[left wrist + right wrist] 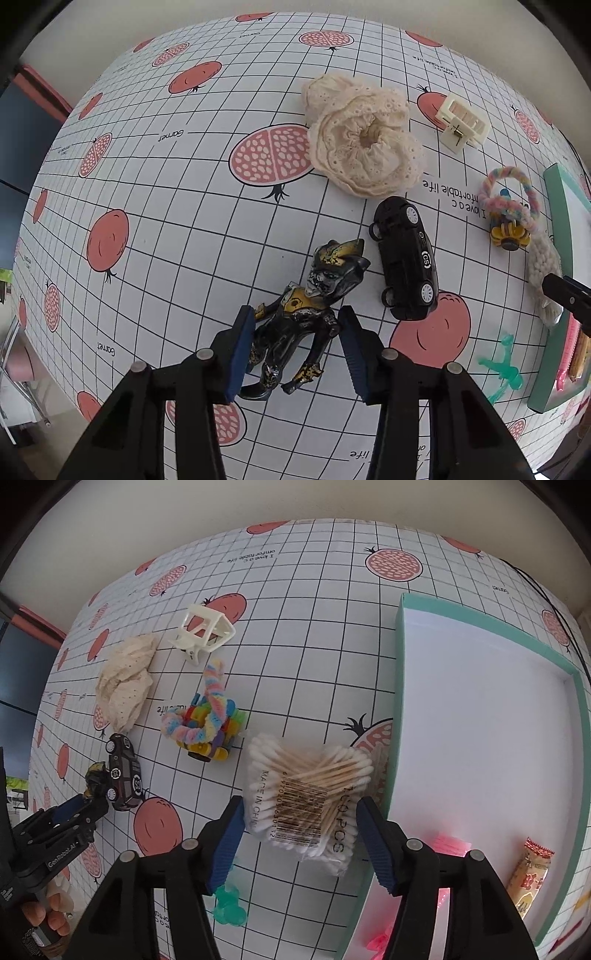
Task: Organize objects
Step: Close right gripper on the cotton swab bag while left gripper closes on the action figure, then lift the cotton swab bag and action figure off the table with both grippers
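Two grippers work: the left gripper (297,350) clamps the figurine (303,317) at lower centre and it could twist loose; the right gripper (299,843), jaws apart, straddles the cotton swabs (308,794) overhanging the box (397,701) edge, which may snag.

Quick count: 1 toy figure (303,314), 1 black toy car (406,258), 1 lace scrunchie (364,144), 1 hair clip (461,122), 1 fuzzy pastel loop (207,716), 1 pack of cotton swabs (310,794), 1 teal box (400,686), 1 snack packet (530,878), 2 hand-held grippers.
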`<state>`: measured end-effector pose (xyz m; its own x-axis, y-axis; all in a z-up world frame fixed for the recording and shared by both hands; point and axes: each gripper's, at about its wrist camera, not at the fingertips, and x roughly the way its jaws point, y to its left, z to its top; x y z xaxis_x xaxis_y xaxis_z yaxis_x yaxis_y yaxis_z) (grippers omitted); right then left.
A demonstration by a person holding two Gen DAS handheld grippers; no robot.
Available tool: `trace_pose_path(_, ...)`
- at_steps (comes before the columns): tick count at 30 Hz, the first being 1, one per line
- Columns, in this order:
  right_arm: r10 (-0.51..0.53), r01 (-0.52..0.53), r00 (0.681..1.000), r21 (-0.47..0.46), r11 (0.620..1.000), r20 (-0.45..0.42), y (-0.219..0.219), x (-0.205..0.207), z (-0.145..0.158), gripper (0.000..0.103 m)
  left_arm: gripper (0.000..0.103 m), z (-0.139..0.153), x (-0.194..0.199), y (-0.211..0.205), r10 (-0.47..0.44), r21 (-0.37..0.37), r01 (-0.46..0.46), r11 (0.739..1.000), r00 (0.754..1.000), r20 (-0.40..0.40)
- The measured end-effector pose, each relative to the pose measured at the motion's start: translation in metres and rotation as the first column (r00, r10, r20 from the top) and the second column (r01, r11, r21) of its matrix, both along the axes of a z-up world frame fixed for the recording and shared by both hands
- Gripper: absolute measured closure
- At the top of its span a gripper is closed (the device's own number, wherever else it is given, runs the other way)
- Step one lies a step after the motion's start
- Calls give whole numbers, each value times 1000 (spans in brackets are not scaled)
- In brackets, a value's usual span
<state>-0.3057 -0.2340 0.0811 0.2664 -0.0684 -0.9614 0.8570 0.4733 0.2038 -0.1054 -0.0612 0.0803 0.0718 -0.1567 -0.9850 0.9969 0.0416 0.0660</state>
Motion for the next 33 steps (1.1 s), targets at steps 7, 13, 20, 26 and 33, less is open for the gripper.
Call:
trace_pose_path(7,13,-13,1000,-24,1000,-18,5,12,-3,37,53,1,-13,4,37,5,-37,999,999,18)
trace_pose_path(13,27,-28,999,-37,999,-33,10,16,-5,35,53,5,-28,8,39,-3,-39,999,998,51)
trace_pose_path(20,25,-27,999,-41,999,-44,13,17,-7,34,53,11,-43,13,62,-12,-62,998,996,63)
trace_pose_path(26,22,-25,999,-48,999,-47,16,17,-6,33,45,17,-41,16,129,-20,-128,992,990,49)
trace_pose_path(33,26,-30,998,-70,997,-57,21,18,-3,33,35,24,-48,23,268,-19,-268,963,963,14)
